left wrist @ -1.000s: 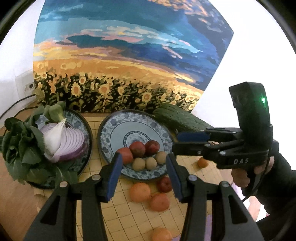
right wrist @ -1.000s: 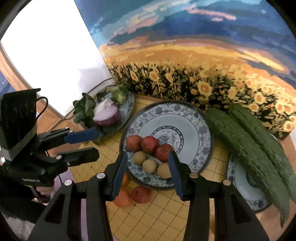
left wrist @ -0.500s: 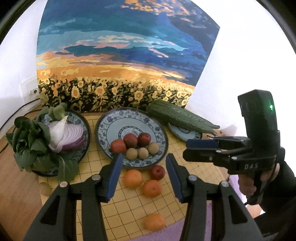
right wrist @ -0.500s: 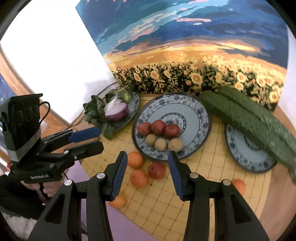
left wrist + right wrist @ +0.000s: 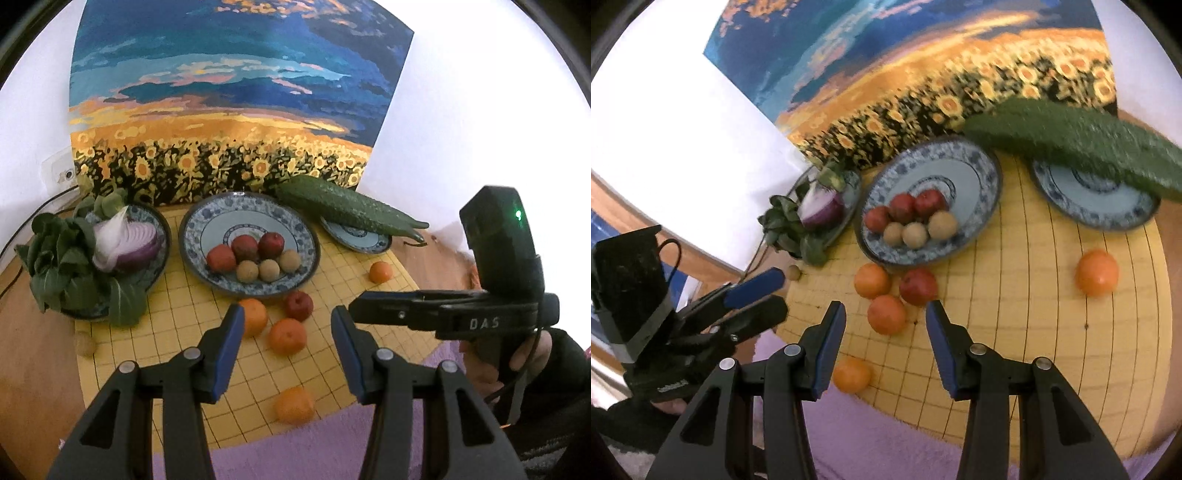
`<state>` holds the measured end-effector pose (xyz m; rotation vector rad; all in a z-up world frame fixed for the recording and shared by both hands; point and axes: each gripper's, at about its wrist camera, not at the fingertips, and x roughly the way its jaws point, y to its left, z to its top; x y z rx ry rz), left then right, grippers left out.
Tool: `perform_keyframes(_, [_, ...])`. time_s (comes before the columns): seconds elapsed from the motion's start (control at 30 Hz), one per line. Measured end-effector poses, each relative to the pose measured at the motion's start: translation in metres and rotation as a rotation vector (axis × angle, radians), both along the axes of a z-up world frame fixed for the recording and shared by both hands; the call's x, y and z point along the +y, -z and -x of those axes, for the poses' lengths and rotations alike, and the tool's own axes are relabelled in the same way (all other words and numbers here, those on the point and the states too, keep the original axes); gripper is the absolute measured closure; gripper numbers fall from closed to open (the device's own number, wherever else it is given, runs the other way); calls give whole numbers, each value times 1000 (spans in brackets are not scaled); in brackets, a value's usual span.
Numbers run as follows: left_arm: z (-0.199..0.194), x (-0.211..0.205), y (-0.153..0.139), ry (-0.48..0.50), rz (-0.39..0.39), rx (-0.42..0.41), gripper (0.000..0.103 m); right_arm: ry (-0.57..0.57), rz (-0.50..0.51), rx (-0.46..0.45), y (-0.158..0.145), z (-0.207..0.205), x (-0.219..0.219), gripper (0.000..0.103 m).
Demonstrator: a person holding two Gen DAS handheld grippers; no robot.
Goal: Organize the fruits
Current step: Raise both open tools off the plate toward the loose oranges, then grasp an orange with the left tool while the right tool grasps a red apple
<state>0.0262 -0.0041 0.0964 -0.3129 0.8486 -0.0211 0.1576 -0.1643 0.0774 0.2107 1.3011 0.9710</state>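
Observation:
A blue-patterned centre plate holds three red fruits and three brown round fruits. On the yellow grid mat in front of it lie a loose red fruit and several oranges, one far right. A small brown fruit sits off the mat on the wood. My left gripper hovers open and empty above the oranges. My right gripper is open and empty too, beside the left one.
At the left a plate carries half a red onion and leafy greens. On the right, long green gourds lie across another plate. A sunflower painting stands behind. Purple cloth covers the near edge.
Both grippers have drawn back from the centre plate, so more of the mat and the loose fruit shows. The right wrist view has rolled. Both pairs of jaws kept their width.

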Motion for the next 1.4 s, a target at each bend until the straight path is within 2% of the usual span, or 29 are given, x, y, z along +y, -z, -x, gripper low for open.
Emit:
perform_keyframes(0.23, [10,-1,8,-19,8,27,52,10,17,47,11,12,-8,56])
perform_keyframes(0.4, [15,-3,12,-31,14,37,52,1,50,50,18,14,-7,56])
perform_keyframes(0.8, [15,-7,21,-41,12,64,52,23,156,-96,28,-3,34,57])
perform_keyframes(0.93, [14,-6,22,-49,12,68,52,6,185,-103,35,-5,45,57])
perform_keyframes(1.0, [14,-5,24,-56,16,73,52,8,169,-95,38,-6,46,57])
perform_keyframes(1.13, [13,-5,31,-58,27,94,52,-1,140,-78,42,-12,48,70])
perform_keyframes(1.23, [10,-7,39,-36,4,115,52,-8,129,-68,44,-14,49,70])
perform_keyframes(1.4, [7,-11,52,-6,23,152,52,-24,109,-62,45,-15,46,70])
